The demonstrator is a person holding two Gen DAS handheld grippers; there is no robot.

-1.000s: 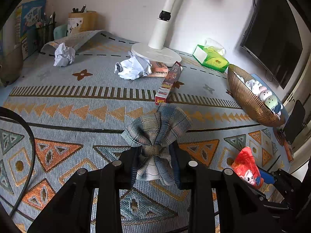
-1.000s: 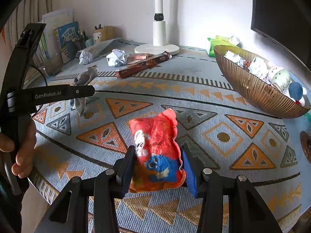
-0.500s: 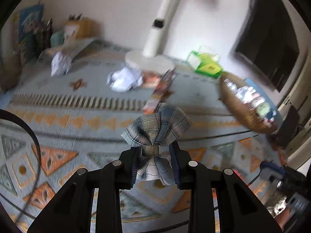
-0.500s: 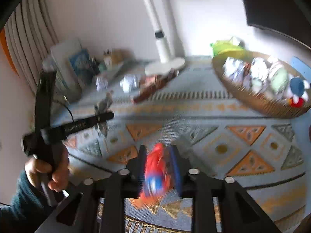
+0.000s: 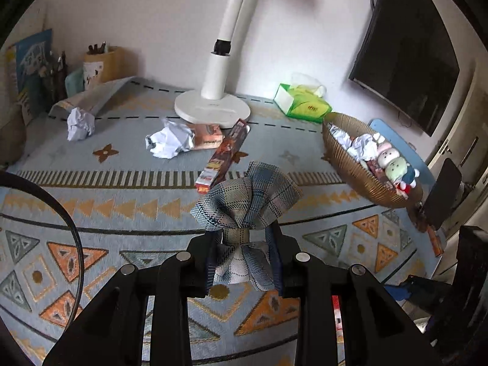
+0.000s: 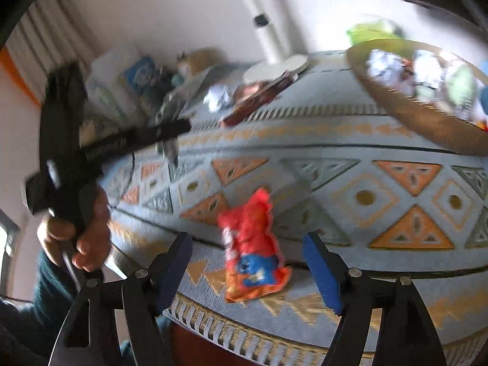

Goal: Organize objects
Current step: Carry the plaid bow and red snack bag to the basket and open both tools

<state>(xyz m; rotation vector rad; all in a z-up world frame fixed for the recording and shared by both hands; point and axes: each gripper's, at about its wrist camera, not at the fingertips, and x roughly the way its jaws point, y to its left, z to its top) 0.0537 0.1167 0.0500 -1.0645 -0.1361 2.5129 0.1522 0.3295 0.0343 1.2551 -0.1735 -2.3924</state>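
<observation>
My left gripper (image 5: 244, 262) is shut on a plaid blue-grey cloth bow (image 5: 247, 207) and holds it above the patterned tablecloth (image 5: 122, 201). My right gripper (image 6: 248, 270) is open; a red and orange snack packet (image 6: 251, 247) lies between its fingers near the table's front edge. The brown woven basket (image 5: 350, 170) with toys and crumpled paper stands to the right, and shows in the right wrist view (image 6: 427, 122) too. The left gripper with the bow (image 6: 167, 149) also shows at the left of the blurred right wrist view.
A white lamp base (image 5: 212, 111), two crumpled paper balls (image 5: 169, 141) (image 5: 80, 123), a long snack box (image 5: 225, 155), a flat packet (image 5: 207, 135) and a green tissue box (image 5: 302, 103) lie at the back. Pen holders (image 5: 97, 67) stand at the back left.
My right gripper has opened and let go of the snack packet, which now lies on the cloth; the view swung and pulled back. My left gripper has lifted with the bow still held.
</observation>
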